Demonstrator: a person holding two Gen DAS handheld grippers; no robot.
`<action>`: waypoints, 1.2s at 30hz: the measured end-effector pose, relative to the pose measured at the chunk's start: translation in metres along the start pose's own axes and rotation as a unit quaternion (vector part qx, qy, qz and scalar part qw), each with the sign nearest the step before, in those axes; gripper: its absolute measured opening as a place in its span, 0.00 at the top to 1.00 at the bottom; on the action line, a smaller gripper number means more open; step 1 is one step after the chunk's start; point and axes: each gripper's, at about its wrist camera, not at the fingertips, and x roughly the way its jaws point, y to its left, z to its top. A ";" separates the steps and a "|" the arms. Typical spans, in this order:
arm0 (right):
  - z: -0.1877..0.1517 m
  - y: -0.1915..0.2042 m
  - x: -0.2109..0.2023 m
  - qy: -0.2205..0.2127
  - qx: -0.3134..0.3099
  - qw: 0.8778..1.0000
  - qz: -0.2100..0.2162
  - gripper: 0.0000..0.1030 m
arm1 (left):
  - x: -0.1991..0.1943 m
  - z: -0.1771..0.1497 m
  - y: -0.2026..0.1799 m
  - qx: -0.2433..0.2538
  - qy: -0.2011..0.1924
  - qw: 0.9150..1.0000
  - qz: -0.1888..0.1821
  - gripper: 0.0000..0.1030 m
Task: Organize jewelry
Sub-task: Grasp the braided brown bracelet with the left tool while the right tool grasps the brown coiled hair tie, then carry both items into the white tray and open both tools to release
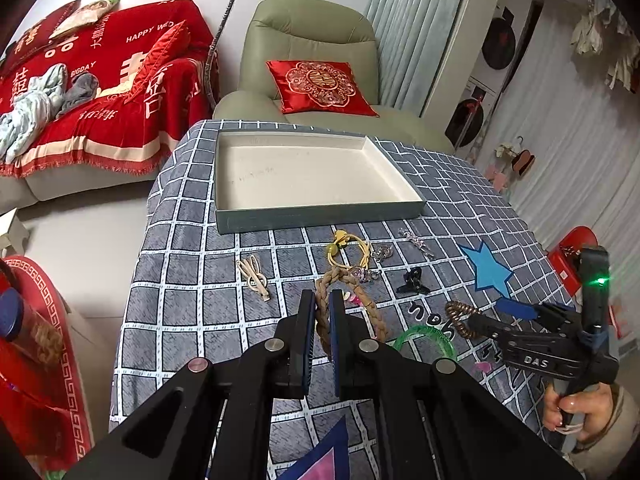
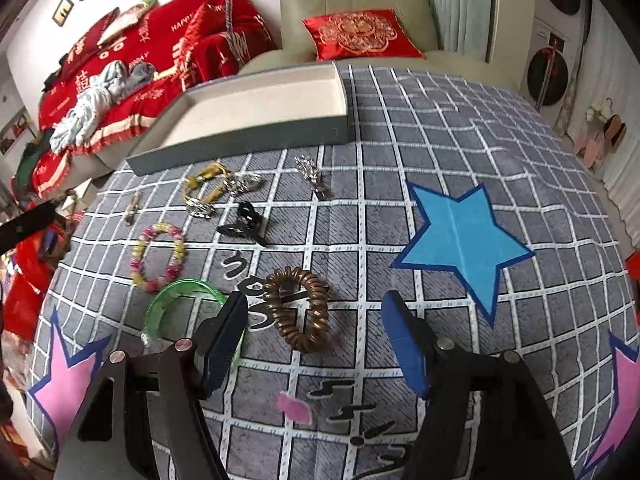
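Braided band point(image 1: 325, 312): pinched in left claw point(image 1: 322, 322), above the desk point(image 1: 180, 280); left view only.
Right claw point(image 2: 316, 344): spread wide around coil tie point(image 2: 298, 308).
Bead bracelet point(image 2: 158, 258): right view only.
Tray point(image 1: 320, 208): behind.

Open right claw point(image 2: 314, 344) straddles the brown coil hair tie point(image 2: 300, 308).

green armchair point(image 1: 312, 48) past table's far edge, red cushion point(image 1: 320, 85) on seat | red-covered sofa point(image 1: 100, 92) far left, possibly crumpled clothes point(image 1: 36, 108) on it
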 end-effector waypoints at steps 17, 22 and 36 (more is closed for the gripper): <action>0.009 -0.008 -0.012 -0.017 0.032 0.999 0.017 0.80 | -0.015 0.014 0.001 -0.003 -0.009 1.000 -0.002 0.77; 0.045 -0.007 -0.041 -0.044 0.037 0.997 0.055 0.80 | -0.030 0.048 -0.002 0.009 -0.024 1.000 -0.004 0.77; 0.210 0.033 -0.042 -0.064 -0.001 0.995 0.077 0.80 | 0.003 0.207 -0.006 0.021 -0.057 0.998 0.006 0.77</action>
